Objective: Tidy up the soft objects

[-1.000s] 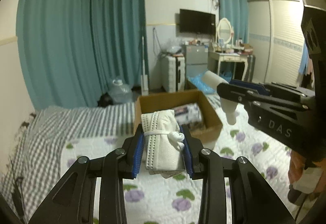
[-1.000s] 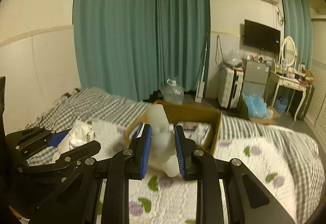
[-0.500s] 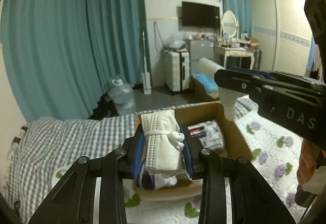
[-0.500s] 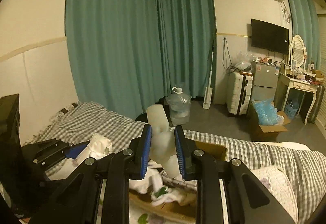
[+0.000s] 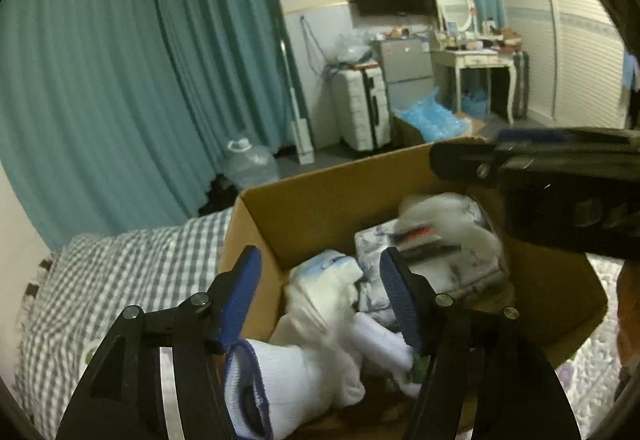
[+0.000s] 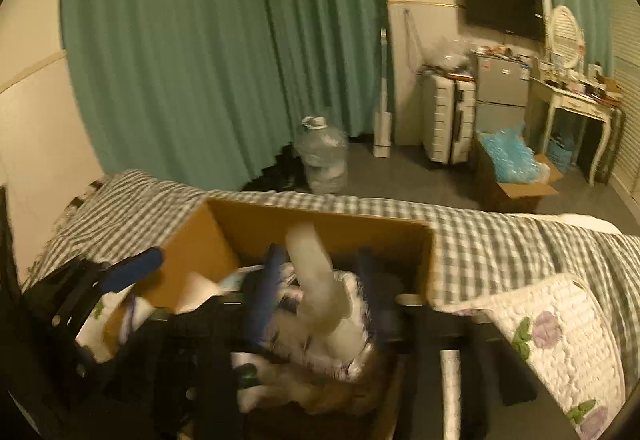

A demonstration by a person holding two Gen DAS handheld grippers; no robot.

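We are holding our left gripper (image 5: 320,296) spread over the cardboard box (image 5: 320,207); white socks (image 5: 320,320) are lying inside; our right gripper (image 6: 318,292) is spreading around a blurred pale item (image 6: 316,280).

Left gripper (image 5: 320,292) jaws spread over cardboard box (image 5: 320,207); white socks (image 5: 320,352) inside.

Item count, both wrist views:

- Grippers: two. Left gripper (image 5: 320,280), right gripper (image 6: 316,292).
- Cardboard box (image 5: 320,207) directly ahead of both grippers: one.
- White soft items inside that box, between and below the left gripper's fingers: several; motion blur prevents an exact count.
- Second cardboard box (image 6: 516,195) on the floor, far beyond the grippers: one.
- Water jug (image 6: 324,159): one.
- Suitcase (image 6: 446,119): one.
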